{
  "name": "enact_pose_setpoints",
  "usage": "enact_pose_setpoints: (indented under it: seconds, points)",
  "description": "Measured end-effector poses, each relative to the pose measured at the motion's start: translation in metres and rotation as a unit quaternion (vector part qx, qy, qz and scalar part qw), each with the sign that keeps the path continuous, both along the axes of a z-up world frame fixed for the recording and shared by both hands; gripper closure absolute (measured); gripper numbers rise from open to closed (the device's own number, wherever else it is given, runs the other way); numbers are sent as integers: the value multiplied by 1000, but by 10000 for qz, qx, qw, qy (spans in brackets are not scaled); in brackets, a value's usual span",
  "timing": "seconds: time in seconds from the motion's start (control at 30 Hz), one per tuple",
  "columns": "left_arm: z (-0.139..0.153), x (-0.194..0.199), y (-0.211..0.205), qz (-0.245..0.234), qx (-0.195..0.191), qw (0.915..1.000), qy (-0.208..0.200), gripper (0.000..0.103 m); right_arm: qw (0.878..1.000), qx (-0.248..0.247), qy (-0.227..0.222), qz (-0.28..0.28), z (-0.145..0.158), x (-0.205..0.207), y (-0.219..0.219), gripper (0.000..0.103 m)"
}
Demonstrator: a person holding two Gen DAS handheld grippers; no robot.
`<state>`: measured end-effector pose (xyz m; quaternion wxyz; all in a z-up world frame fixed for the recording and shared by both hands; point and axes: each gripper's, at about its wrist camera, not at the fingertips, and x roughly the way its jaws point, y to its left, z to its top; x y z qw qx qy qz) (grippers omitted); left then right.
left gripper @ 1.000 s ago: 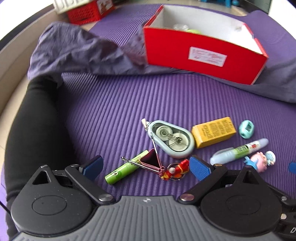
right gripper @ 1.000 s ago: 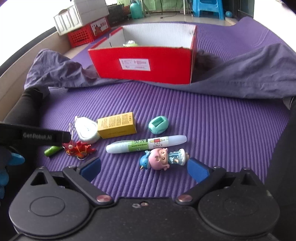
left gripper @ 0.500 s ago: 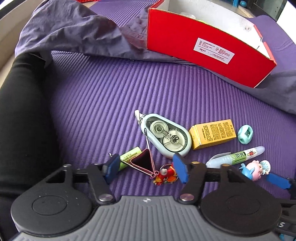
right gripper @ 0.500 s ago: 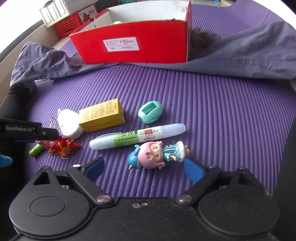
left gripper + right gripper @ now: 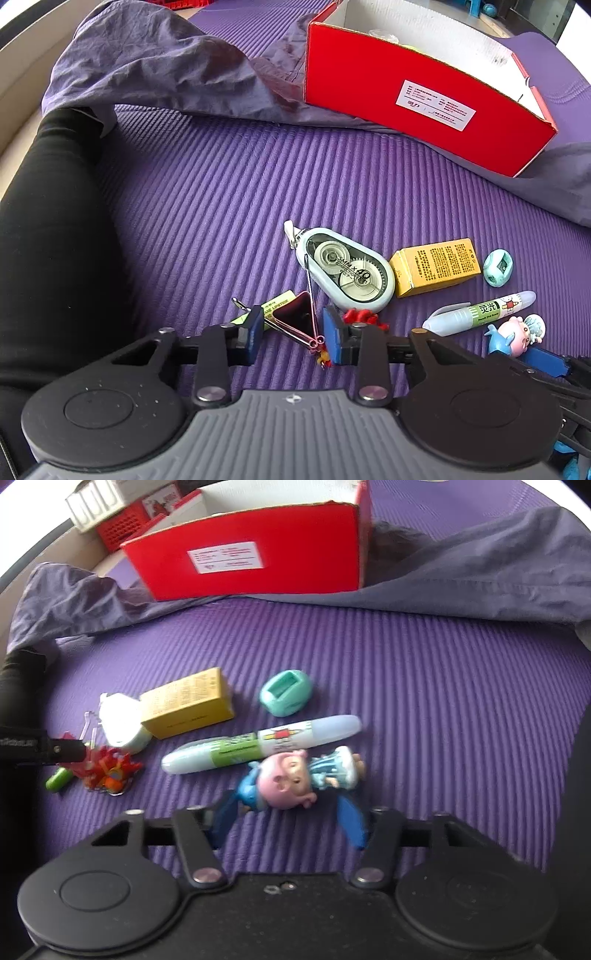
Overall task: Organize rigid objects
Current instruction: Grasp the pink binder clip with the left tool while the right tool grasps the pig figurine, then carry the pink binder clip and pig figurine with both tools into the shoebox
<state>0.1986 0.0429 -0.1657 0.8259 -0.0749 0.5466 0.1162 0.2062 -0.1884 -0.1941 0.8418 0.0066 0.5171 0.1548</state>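
A dark red binder clip (image 5: pixel 293 314) with pink wire handles lies between the pads of my left gripper (image 5: pixel 294 334). Its jaws are closing and a slight gap still shows at the clip. A green lip balm tube (image 5: pixel 275 301), a red keychain (image 5: pixel 364 317) and a correction tape (image 5: pixel 347 273) lie close by. My right gripper (image 5: pixel 288 823) is closing around a pink-and-blue toy figure (image 5: pixel 295 779), with the blurred pads still off it. A glue pen (image 5: pixel 258 744), a yellow box (image 5: pixel 186 701) and a teal sharpener (image 5: pixel 286 692) lie beyond. The red shoebox (image 5: pixel 251 565) stands open at the back.
A grey-purple cloth (image 5: pixel 147 66) is bunched around the shoebox on the ribbed purple mat (image 5: pixel 221 184). A person's black-clad leg (image 5: pixel 48 221) lies along the left. A red crate (image 5: pixel 122 531) sits far back left. The left gripper's finger (image 5: pixel 37 747) reaches in beside the keychain.
Both pairs of jaws have narrowed from wide: the left around the binder clip, the right around the toy figure. The right gripper has sunk closer to the figure.
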Motion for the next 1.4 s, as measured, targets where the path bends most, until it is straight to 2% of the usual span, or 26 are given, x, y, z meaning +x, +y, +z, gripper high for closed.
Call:
enact_pose_setpoints:
  seconds: [0.13,0.7,1.13,1.4]
  points:
    - [1,-1,2,10,-54,10000,2,78,10000,-35,-34,85,1,-2,3,59]
    - [10,-7,4,-48,-174,9998,-104,81,9998,74,-142,-114,8,-5,-3,60]
    - [36,-19,16,-92,-530,9981,-309,81,9985,388,-260,-295,26,-17,-13,60]
    - [64,-21,15,-185,-611,9966,-523,81,9970,493,-569,-184,54,-29,-14,60]
